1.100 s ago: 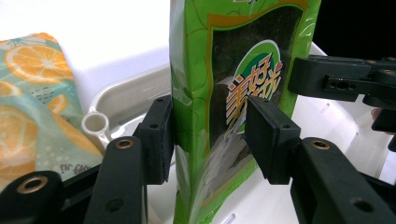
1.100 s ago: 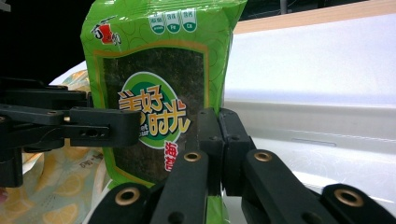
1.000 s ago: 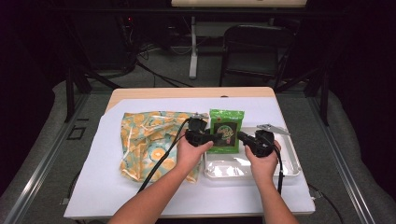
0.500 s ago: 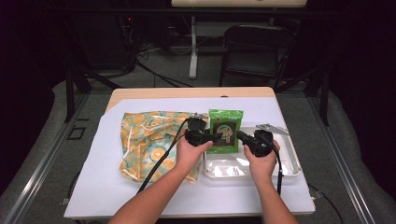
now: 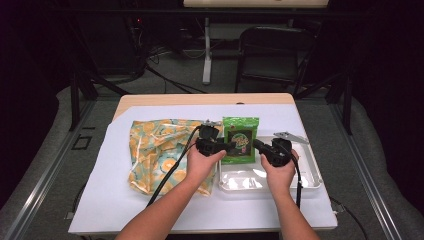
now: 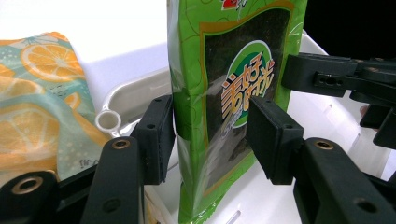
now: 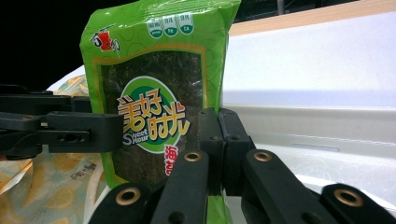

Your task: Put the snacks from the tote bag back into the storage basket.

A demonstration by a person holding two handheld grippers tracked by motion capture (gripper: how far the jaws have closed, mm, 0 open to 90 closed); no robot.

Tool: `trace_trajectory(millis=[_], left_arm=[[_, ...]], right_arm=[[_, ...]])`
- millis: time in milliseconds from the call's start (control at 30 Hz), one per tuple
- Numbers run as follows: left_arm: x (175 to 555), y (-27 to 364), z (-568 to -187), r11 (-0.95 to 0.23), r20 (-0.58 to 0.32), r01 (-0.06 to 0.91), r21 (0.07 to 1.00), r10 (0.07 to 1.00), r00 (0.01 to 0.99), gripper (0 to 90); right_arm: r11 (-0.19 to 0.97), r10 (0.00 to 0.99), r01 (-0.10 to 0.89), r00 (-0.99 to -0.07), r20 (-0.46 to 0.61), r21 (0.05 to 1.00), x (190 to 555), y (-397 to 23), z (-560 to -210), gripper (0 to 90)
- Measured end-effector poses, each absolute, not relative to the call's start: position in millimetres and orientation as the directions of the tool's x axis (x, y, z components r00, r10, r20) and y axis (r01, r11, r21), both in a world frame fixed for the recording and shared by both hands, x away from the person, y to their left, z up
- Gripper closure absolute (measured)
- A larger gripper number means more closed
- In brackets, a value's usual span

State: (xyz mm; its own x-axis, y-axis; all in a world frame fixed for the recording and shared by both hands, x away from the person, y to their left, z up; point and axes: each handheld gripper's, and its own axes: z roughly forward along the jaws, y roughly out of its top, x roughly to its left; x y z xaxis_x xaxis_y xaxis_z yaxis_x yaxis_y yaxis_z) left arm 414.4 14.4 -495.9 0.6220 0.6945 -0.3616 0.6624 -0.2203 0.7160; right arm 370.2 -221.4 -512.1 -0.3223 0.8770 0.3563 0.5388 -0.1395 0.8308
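Note:
A green seaweed snack packet (image 5: 241,137) stands upright over the left end of a white tray (image 5: 311,176). My right gripper (image 5: 256,145) reaches in from the right. Its jaws are shut on the packet's (image 7: 154,93) right edge, as the right gripper view (image 7: 219,140) shows. My left gripper (image 5: 231,146) comes from the left and is open, one jaw on each side of the packet (image 6: 224,93). Its left pad (image 6: 161,135) touches the packet's back edge and its right pad (image 6: 268,140) sits in front of the printed face.
An orange-slice patterned bag (image 5: 160,150) lies flat to the left on the white table cover (image 5: 100,200). A clear plastic piece (image 5: 245,181) rests in the tray's front. A small metal plate (image 5: 290,136) lies by the tray's far edge. A dark chair (image 5: 280,55) stands beyond the table.
The packet has narrowed slightly in the high view, turning a little between the grippers. Both hands stay in nearly the same place.

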Motion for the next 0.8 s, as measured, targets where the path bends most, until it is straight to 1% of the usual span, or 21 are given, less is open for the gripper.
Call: trace_trajectory(millis=[267,500,567,600,800], left_arm=[[415,25,-489,-0.213,-0.337,0.655,0.725,0.72,0.606,50.8],[409,33,-481,-0.22,-0.311,0.63,0.745,0.721,0.619,50.7],[406,35,-478,-0.211,-0.314,0.621,0.754,0.715,0.624,50.8],[403,38,-477,-0.19,-0.329,0.618,0.763,0.709,0.624,50.7],[399,48,-478,-0.192,-0.322,0.615,0.765,0.713,0.623,50.7]], right_arm=[[-0.129,0.882,0.543,-0.319,0.346,0.83,372,-220,-514,89.5],[-0.118,0.89,0.555,-0.309,0.336,0.824,377,-219,-518,89.6],[-0.117,0.892,0.559,-0.305,0.334,0.821,379,-219,-519,89.6],[-0.118,0.891,0.559,-0.305,0.336,0.821,381,-219,-519,89.7],[-0.123,0.894,0.575,-0.289,0.341,0.809,386,-221,-521,89.6]])
